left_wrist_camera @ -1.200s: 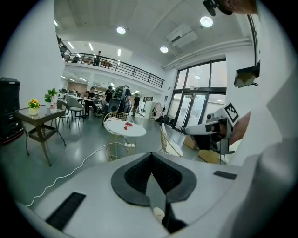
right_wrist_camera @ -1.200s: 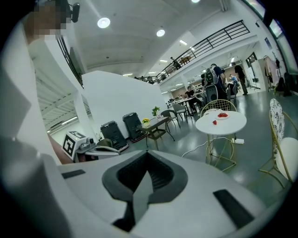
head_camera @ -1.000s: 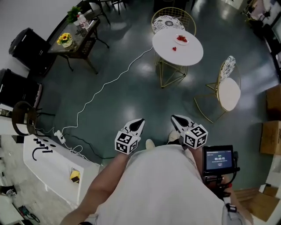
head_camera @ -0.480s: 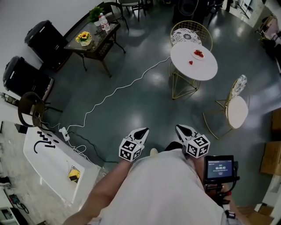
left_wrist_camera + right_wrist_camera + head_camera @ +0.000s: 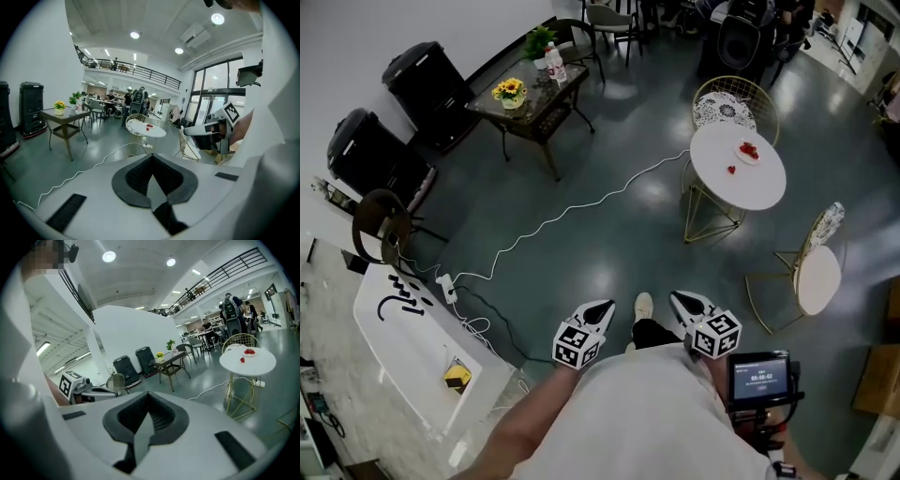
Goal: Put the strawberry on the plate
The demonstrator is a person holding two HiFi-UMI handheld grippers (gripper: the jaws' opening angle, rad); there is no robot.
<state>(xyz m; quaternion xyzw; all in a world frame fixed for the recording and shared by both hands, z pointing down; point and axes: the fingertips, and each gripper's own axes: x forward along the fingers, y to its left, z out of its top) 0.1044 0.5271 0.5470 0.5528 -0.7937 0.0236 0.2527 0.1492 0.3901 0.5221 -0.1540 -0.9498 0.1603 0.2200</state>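
You are in the approach step: nothing is picked up yet, and you stand well apart from the round white tabletop (image 5: pixel 750 187). The left gripper (image 5: pixel 602 307) and right gripper (image 5: pixel 680 300) are both clenched on nothing, jaws pressed together, held close in front of your body and pointing out over the floor.

The strawberry (image 5: pixel 732 170) lies loose on the tabletop, just beside the plate (image 5: pixel 755 157), which already carries something red.

The next move, as I judge it, calls for closing the gap to the tabletop. You then release the jaws of one gripper before it comes down over the fruit. Mind the white cable (image 5: pixel 581 202) trailing across the floor toward the table's legs, and the wire chair (image 5: pixel 811 272) on the near side.

From here the strawberry is only a red speck in every view. You cannot tell which way it lies, nor whether the red heap on the plate is more strawberries. Your torso covers the bottom of the head view and hides the hands behind the marker cubes.
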